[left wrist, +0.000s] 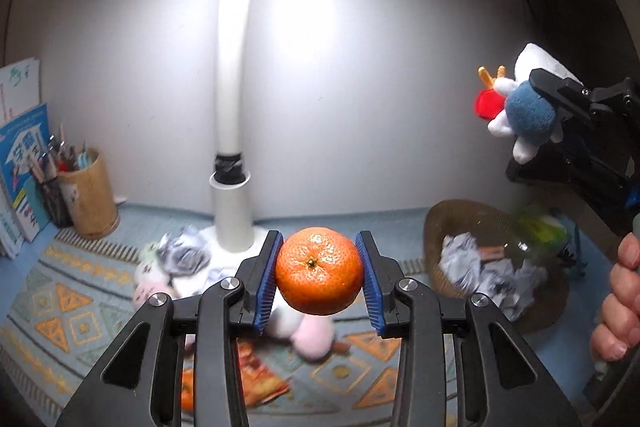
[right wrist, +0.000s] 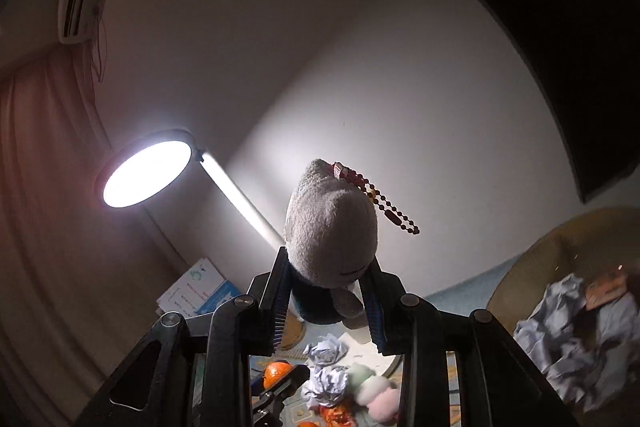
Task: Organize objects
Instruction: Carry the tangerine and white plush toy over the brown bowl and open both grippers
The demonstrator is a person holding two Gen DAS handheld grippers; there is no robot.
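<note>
A: Left gripper [left wrist: 319, 275]?

B: Closed on the mandarin [left wrist: 319, 270], blue pads [left wrist: 267, 281] pressing both sides, stem end facing the cam. It's lifted off the patterned mat [left wrist: 68, 311].

A: What's under & beyond it?

B: Below: pastel plush pile [left wrist: 308, 335], blurry, w/ crumpled paper [left wrist: 185, 254] just ahead-left. Lamp post [left wrist: 233, 75] straight ahead. Pencil cup [left wrist: 89, 191] far left.

A: Right gripper [right wrist: 329, 301]?

B: Clamped on a small grey plush keychain [right wrist: 331, 227], head up past the fingertips, red bead chain [right wrist: 380, 199] dangling right. Held high, up-right of the left gripper.

A: Basket?

B: Woven basket [left wrist: 456, 217], ahead-right, holds paper balls, maybe a clear bottle; too blurred.
</note>
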